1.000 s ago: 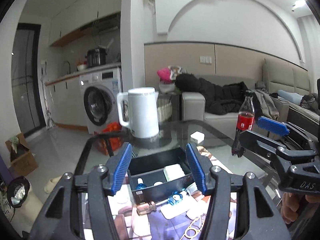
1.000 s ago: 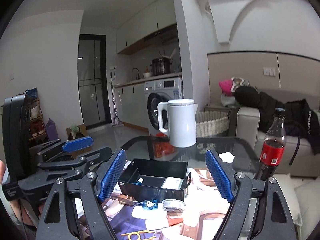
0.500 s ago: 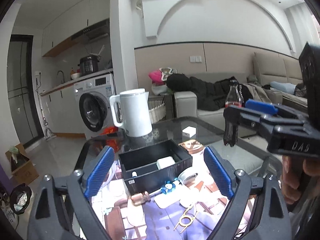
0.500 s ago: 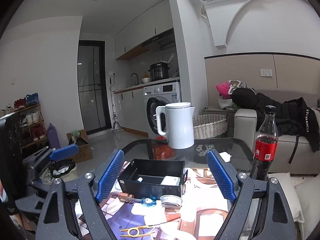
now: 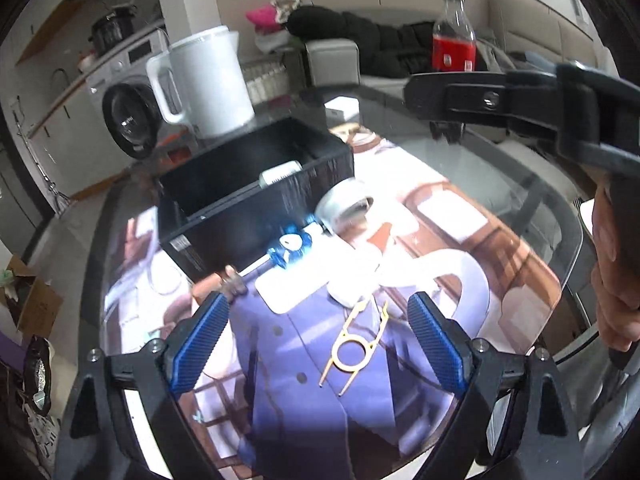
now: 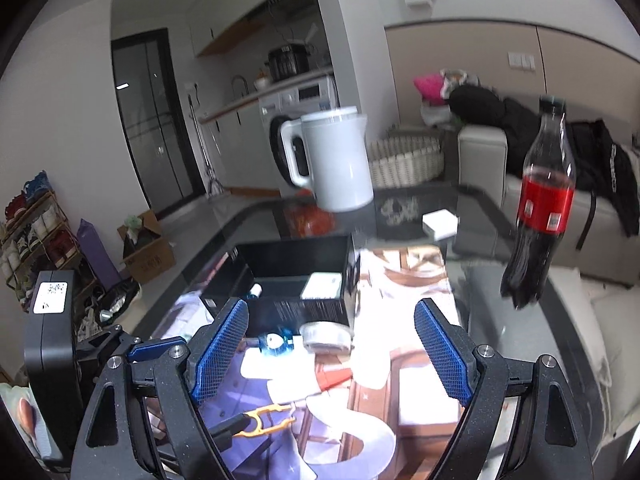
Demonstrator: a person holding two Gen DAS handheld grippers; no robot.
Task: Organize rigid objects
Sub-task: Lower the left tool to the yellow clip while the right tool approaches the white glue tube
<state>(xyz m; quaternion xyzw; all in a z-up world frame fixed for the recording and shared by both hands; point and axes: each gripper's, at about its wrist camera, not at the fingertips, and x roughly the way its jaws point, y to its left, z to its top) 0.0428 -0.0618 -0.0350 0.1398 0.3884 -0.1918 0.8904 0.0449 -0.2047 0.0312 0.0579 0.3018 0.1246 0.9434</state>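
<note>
We are tipping both wide-apart, empty claws down toward the glass counter. Our left claw, its jaws freshly spread, is framing the thin yellow plastic ring tool at twelve o'clock, likely our first pick; our right claw is hovering nearer the black open box.

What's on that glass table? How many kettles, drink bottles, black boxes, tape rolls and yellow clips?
Kettles: 1, the white kettle
Drink bottles: 1, the cola bottle
Black boxes: 1, the black box
Tape rolls: 1, the tape roll
Yellow clips: 1, the yellow clip
Total: 5
</note>
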